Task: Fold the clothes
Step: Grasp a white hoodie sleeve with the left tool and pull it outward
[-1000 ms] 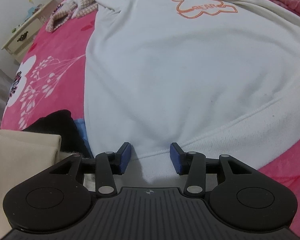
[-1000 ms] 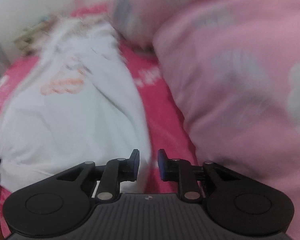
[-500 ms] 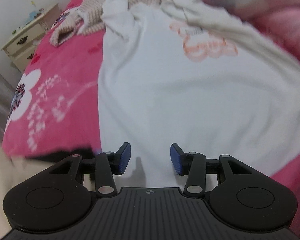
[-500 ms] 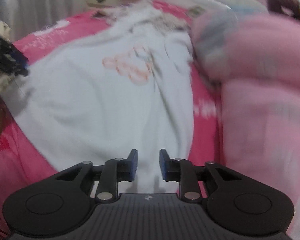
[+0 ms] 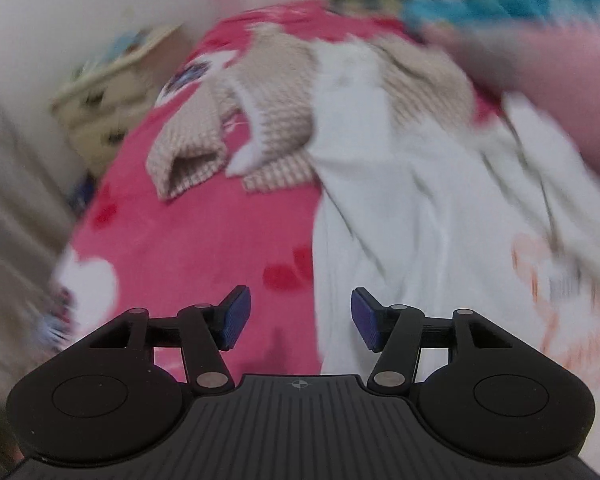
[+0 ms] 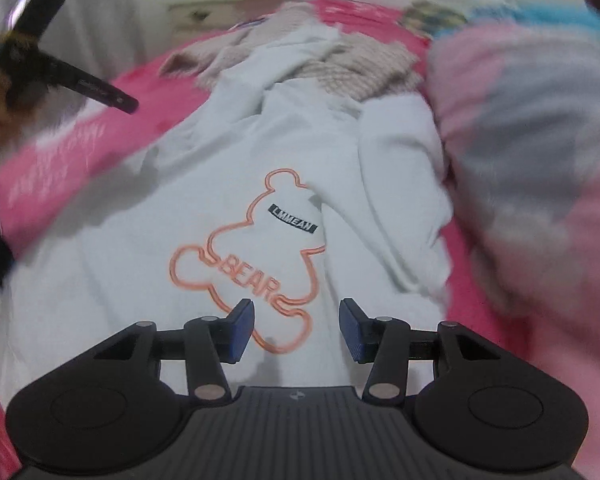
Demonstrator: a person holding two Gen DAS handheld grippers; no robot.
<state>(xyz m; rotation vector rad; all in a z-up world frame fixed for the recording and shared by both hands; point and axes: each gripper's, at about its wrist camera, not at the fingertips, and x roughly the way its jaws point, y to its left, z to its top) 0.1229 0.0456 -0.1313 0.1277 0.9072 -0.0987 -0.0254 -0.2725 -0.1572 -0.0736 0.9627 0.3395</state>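
A white sweatshirt (image 6: 260, 208) with an orange bear outline and the word BEAR (image 6: 252, 280) lies spread on the pink bed. My right gripper (image 6: 297, 330) is open and empty, just above the lower part of the bear print. My left gripper (image 5: 300, 318) is open and empty over the sweatshirt's left edge, with the red blanket (image 5: 204, 224) under its left finger and the white sweatshirt (image 5: 420, 220) under its right one. The left wrist view is blurred.
A beige checked knit garment (image 5: 268, 120) lies at the sweatshirt's collar end and also shows in the right wrist view (image 6: 364, 64). A pink quilt (image 6: 540, 168) is piled on the right. A cream bedside cabinet (image 5: 100, 92) stands beyond the bed. The other gripper (image 6: 40, 64) shows at far left.
Both grippers moved from the sweatshirt's hem up along its body. The left swung to the left edge near the sleeve. The right gripper's jaws opened wider and it now sits over the bear print.
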